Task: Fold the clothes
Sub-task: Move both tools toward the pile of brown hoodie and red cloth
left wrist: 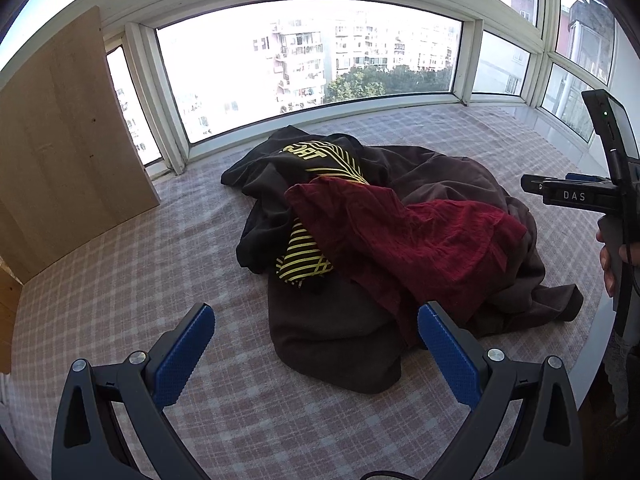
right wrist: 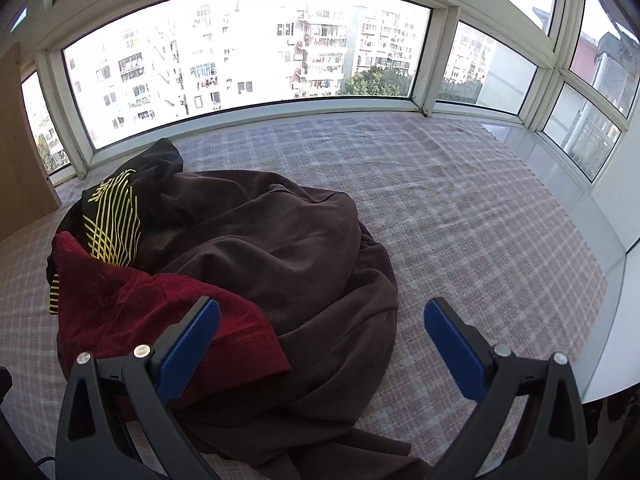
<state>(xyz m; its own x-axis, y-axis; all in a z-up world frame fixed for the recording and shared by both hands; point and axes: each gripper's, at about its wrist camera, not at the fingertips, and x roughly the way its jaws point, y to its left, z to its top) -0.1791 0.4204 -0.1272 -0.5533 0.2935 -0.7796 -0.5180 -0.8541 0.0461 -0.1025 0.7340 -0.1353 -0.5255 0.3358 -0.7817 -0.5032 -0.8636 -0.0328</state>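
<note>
A heap of clothes lies on the checked cloth (left wrist: 120,264): a dark red garment (left wrist: 420,232) on top, a black shirt with yellow stripes (left wrist: 312,160) behind it, and a dark brown garment (left wrist: 332,340) underneath. In the right wrist view the brown garment (right wrist: 280,248) fills the middle, the red one (right wrist: 132,308) lies at left, and the striped shirt (right wrist: 116,216) is behind. My left gripper (left wrist: 316,344) is open above the heap's near edge. My right gripper (right wrist: 322,340) is open over the heap and holds nothing; it also shows in the left wrist view (left wrist: 532,184), seen from the side.
A wooden board (left wrist: 68,136) stands at the left by the window. White window frames (left wrist: 320,108) run along the back and right. Checked cloth (right wrist: 460,208) stretches to the right of the heap, ending at a white ledge (right wrist: 616,320).
</note>
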